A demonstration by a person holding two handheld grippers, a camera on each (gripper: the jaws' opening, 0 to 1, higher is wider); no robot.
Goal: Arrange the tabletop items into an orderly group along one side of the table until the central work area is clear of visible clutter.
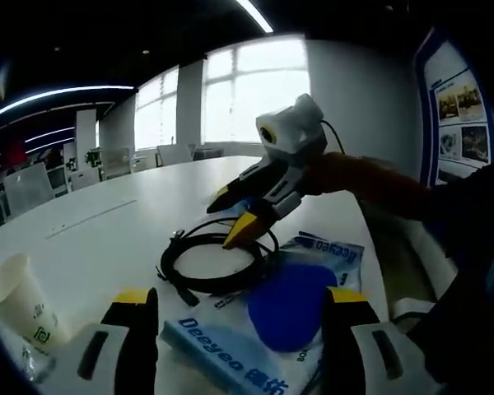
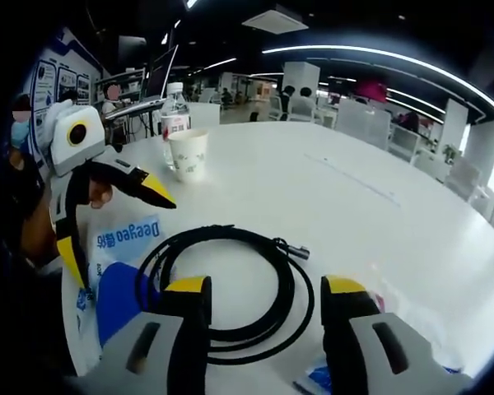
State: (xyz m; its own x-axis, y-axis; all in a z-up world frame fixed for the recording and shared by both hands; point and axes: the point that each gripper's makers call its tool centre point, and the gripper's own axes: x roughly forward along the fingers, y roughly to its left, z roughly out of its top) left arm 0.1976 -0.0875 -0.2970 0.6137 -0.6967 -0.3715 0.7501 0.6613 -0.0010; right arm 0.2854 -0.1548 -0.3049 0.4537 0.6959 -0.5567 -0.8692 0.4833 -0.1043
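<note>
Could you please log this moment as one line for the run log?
left gripper: open, over pack | right gripper: open, over cable | cup, bottle: upright beyond | table

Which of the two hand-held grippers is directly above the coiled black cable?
The right hand-held gripper: its open yellow-tipped jaws hang over the coiled black cable. The left hand-held gripper is over the blue Deeyeo packet.

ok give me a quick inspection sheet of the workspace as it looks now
surface: white table, mostly bare.
job's things: coiled black cable; blue-and-white Deeyeo pack beside it; paper cup; water bottle behind the cup.
clutter: nothing seen beyond these.
grippers: left tongs open over the pack; right tongs open over the coil.
cables: one coil, connector end free.
surroundings: office, windows, chairs.
</note>
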